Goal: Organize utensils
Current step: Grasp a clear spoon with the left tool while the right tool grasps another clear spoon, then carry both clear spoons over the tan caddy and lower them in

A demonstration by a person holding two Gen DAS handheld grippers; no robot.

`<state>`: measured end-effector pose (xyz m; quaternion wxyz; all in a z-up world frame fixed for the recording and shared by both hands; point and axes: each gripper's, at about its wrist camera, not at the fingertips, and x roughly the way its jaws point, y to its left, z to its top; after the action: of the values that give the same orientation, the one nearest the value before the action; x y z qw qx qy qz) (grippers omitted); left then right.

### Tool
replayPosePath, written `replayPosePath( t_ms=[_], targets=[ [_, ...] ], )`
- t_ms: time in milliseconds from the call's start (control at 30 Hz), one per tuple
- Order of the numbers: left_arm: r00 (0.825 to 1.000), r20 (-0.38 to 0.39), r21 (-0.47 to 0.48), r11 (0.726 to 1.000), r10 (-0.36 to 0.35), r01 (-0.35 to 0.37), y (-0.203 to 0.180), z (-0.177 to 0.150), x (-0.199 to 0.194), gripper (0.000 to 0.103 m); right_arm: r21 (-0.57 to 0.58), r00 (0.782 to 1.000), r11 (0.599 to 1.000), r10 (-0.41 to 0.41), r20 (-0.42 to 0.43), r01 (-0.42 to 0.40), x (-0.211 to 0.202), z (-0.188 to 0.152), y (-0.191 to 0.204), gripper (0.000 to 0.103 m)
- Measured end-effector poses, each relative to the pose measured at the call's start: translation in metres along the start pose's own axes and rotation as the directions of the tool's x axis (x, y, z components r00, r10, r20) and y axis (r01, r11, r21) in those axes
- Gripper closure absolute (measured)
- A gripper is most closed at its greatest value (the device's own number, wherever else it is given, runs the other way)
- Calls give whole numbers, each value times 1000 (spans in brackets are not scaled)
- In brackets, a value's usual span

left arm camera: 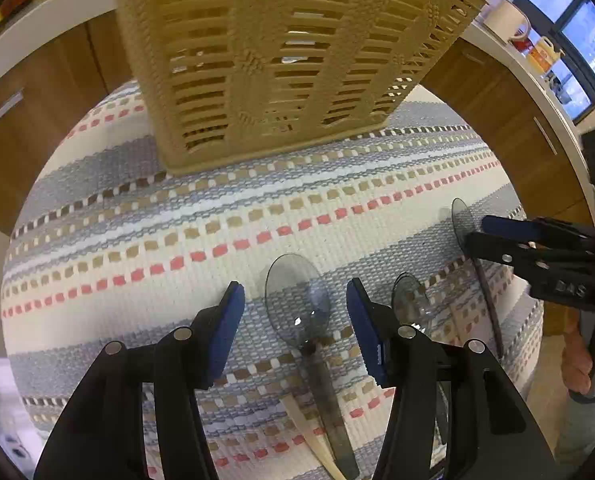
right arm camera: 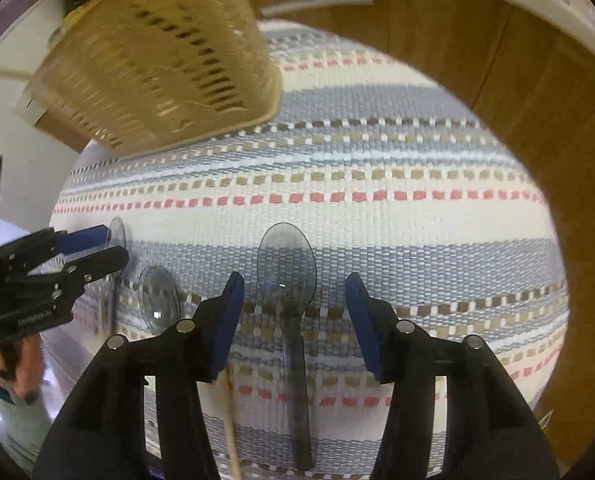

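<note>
Three translucent grey spoons lie side by side on a striped woven mat (left arm camera: pixel 137 208). My left gripper (left arm camera: pixel 296 292) stands open, pointing down, with the left spoon (left arm camera: pixel 297 300) lying on the mat between its blue pads, untouched. The middle spoon (left arm camera: pixel 411 300) lies just right of it. My right gripper (right arm camera: pixel 294 280) is open over the right spoon (right arm camera: pixel 287 268), whose bowl sits between the fingers. A tan slatted plastic basket (left arm camera: pixel 273 60) stands at the mat's far side. Each gripper shows in the other's view: the right gripper (left arm camera: pixel 477 232) and the left gripper (right arm camera: pixel 115 245).
A thin wooden stick (left arm camera: pixel 309 432) lies beside the left spoon's handle. Wooden cabinet fronts (right arm camera: pixel 537 92) and a white counter surround the mat. A white mug (left arm camera: pixel 505 20) and small bottles stand on the counter at right. A person's hand (left arm camera: pixel 577 360) grips the right tool.
</note>
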<state>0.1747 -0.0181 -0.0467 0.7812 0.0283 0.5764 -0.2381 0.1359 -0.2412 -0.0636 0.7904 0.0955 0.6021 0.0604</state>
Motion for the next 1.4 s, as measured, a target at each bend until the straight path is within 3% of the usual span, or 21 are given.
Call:
replayPosePath(
  t_ms=[133,233,300,367,500,600,667,767,833,967,1000,1033,1100,1133,1200,1300,1367,1400],
  targets=[
    [1000,-13,-16,1000,15,-15,-4,3,-1,53,-9,1000,1000,-20,1,20,3,5,11,54],
    [997,2,-9,997,72,-72,-14,4,7,61,-55,994,993,-107,13,108,8,4,27,54],
    [994,11,0,994,111,-111,-21,3,11,64,-78,984,981,-173,30,175,11,1,38,67],
    [988,24,14,988,151,-152,-26,2,13,65,-97,976,971,-214,49,218,13,0,45,73],
    [967,66,49,968,244,-248,-38,-3,19,71,-111,973,968,-217,76,225,15,-5,52,73],
    [974,81,31,977,210,-213,-38,-5,16,72,-118,972,969,-206,118,219,5,-8,52,73],
    [984,128,3,992,124,-125,-35,-8,6,72,-129,970,972,-172,173,196,-10,-13,48,73],
    [964,248,9,995,95,-100,-39,-17,-25,72,-148,955,978,-102,279,147,-44,-22,53,73],
    [928,362,29,994,84,-101,-47,-26,-55,72,-167,933,978,-59,354,125,-68,-29,58,73],
    [807,584,49,989,83,-137,-60,-43,-130,72,-195,875,979,37,483,67,-117,-37,71,73],
    [765,639,48,988,83,-146,-61,-45,-150,72,-197,858,980,74,509,32,-130,-36,74,73],
    [734,674,48,987,80,-152,-63,-49,-162,72,-203,839,979,111,533,-1,-141,-32,77,73],
    [635,766,26,982,100,-186,-67,-48,-194,72,-218,800,975,160,578,-37,-162,-29,83,73],
    [603,791,17,981,105,-192,-65,-45,-203,72,-229,767,972,184,615,-50,-174,-26,88,73],
    [505,853,-23,977,129,-211,-63,-36,-223,72,-245,717,967,222,661,-74,-191,-16,94,73],
    [403,903,-58,974,146,-221,-56,-18,-245,72,-257,650,957,283,706,-138,-207,8,102,73],
    [352,923,-83,975,152,-204,-55,-15,-254,72,-261,606,949,313,731,-175,-218,22,103,73],
    [316,935,-100,976,158,-191,-49,-8,-256,72,-257,576,951,309,757,-173,-224,29,104,73]
  ],
)
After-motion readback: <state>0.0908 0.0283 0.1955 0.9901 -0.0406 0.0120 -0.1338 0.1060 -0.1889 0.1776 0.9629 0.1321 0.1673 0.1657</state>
